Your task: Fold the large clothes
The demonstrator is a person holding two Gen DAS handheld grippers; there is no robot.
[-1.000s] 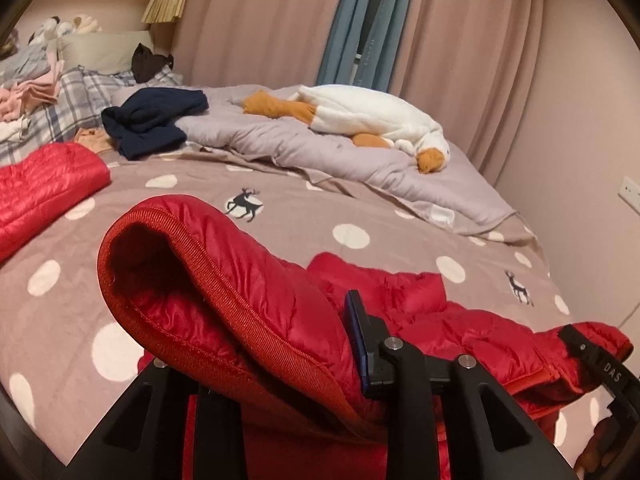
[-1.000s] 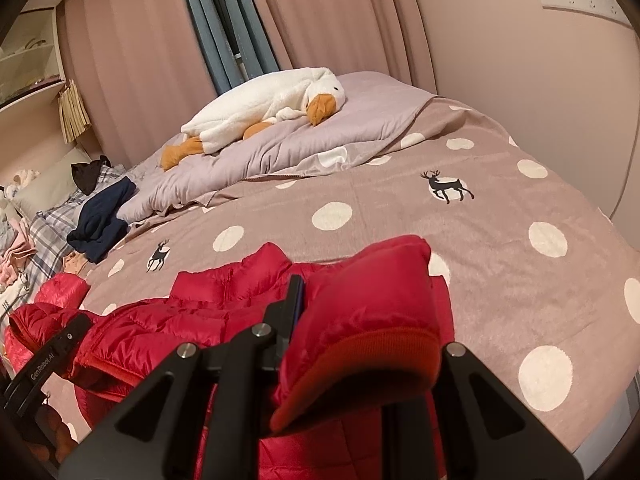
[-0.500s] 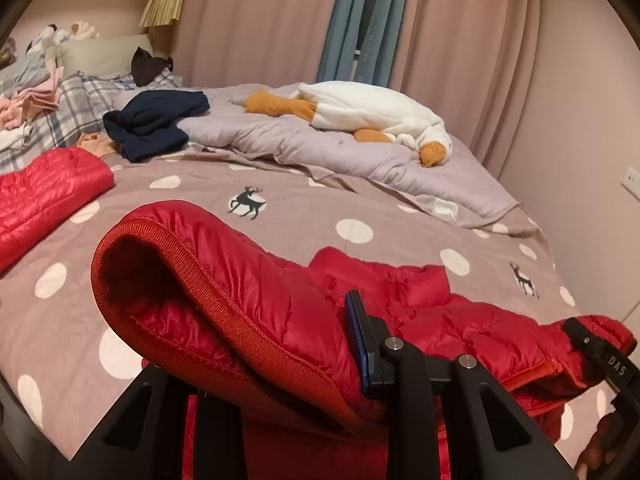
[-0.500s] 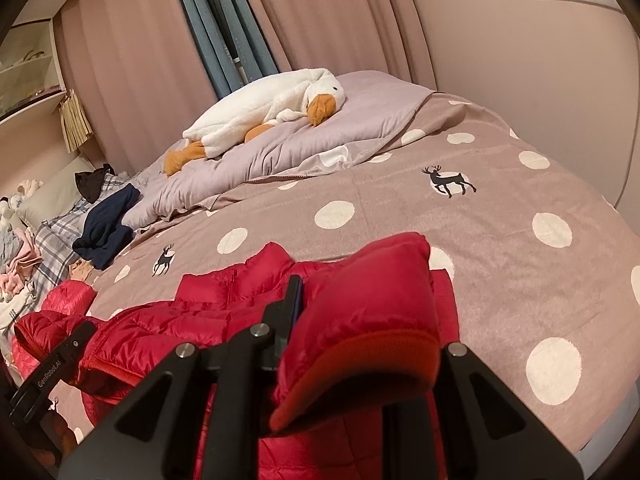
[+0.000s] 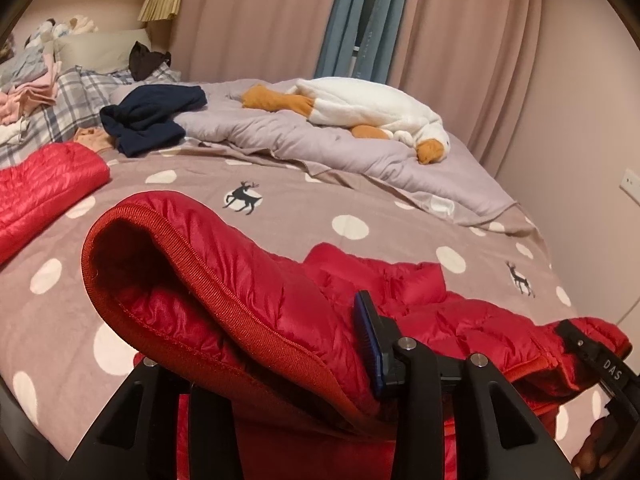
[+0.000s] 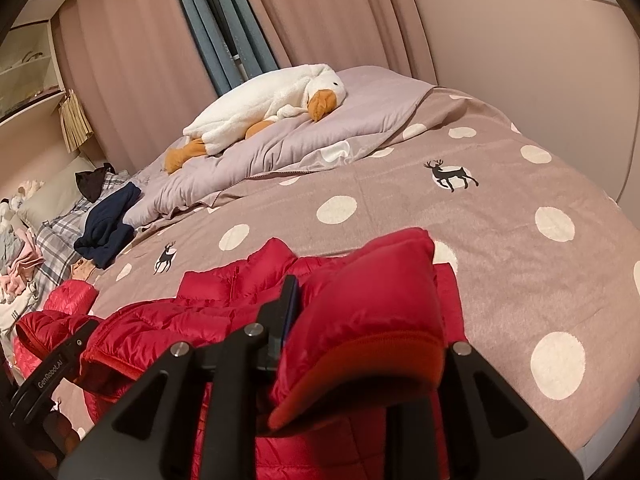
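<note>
A red quilted down jacket [image 5: 460,312] lies across the near part of the bed. My left gripper [image 5: 288,344] is shut on its hem edge [image 5: 224,280], which bulges up between the jaws. My right gripper [image 6: 360,332] is shut on the jacket's other hem corner [image 6: 372,292]. The jacket's body [image 6: 192,316] stretches between the two grippers. Each gripper shows at the edge of the other's view: the right one [image 5: 600,364], the left one [image 6: 52,368].
The bed has a brown polka-dot cover [image 6: 500,216]. A white plush goose [image 5: 372,108] lies on a lilac quilt [image 5: 320,148] at the far side. A navy garment [image 5: 152,116] and another red quilted piece [image 5: 44,184] lie left. The wall is at the right.
Both grippers have lifted slightly with the jacket hem held. The view has shifted a little towards the far side of the bed.
</note>
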